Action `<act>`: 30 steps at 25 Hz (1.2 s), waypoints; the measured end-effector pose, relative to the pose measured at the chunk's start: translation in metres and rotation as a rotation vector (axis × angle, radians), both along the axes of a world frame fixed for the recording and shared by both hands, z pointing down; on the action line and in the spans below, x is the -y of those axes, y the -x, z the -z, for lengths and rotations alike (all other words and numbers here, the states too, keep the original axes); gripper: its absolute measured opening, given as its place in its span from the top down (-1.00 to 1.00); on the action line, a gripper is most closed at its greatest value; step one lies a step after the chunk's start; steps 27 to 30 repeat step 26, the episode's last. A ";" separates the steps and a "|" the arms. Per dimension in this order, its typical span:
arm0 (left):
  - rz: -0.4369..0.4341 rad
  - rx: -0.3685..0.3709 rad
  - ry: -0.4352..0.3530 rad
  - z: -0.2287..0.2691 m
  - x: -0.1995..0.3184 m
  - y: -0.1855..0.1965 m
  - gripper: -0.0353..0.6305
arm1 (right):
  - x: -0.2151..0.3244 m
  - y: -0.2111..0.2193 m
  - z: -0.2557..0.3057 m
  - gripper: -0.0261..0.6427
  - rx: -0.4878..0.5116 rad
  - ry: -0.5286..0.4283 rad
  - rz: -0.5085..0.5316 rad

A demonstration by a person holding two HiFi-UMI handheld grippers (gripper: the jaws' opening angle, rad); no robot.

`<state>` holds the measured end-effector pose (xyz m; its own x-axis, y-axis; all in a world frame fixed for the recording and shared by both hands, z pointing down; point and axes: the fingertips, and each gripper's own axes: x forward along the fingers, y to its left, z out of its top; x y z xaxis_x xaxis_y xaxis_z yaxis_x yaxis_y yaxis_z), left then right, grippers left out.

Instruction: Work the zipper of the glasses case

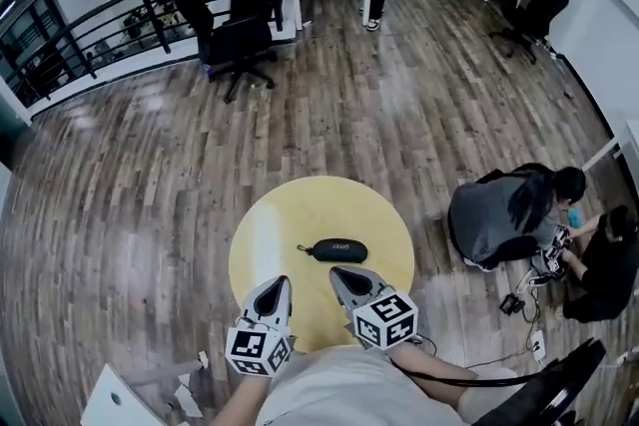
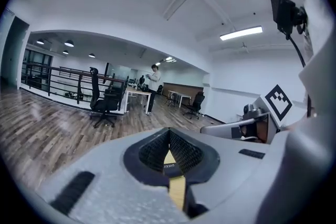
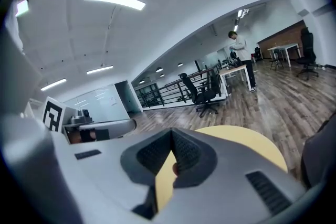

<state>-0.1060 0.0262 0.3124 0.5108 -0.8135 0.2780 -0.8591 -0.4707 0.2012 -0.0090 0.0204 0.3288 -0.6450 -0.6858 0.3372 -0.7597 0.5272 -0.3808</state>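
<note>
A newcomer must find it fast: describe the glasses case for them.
Find the round yellow table on the wood floor. The glasses case lies near its middle, the only thing lying on it: dark, oblong, with a small pull at one end.

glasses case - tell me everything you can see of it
The glasses case is black, oblong with rounded ends, seemingly soft-shelled, with a small pale mark on top. It lies flat near the middle of the round yellow table, a short pull tab at its left end, and looks closed. Nothing touches it; the left gripper and right gripper sit short of it.
</note>
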 end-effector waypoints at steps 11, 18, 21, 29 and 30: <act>-0.080 0.013 -0.023 0.004 0.003 -0.042 0.88 | -0.007 -0.004 -0.003 0.92 -0.061 -0.004 -0.001; -0.086 0.033 -0.032 0.006 0.006 -0.043 0.88 | -0.006 -0.004 -0.004 0.92 -0.064 -0.003 0.008; -0.084 0.043 -0.030 0.006 0.004 -0.041 0.88 | -0.008 -0.003 -0.003 0.92 -0.063 -0.002 0.010; -0.085 0.042 -0.023 0.000 0.002 -0.039 0.88 | -0.010 0.001 -0.008 0.92 -0.069 -0.002 0.027; -0.085 0.042 -0.023 0.000 0.002 -0.039 0.88 | -0.010 0.001 -0.008 0.92 -0.069 -0.002 0.027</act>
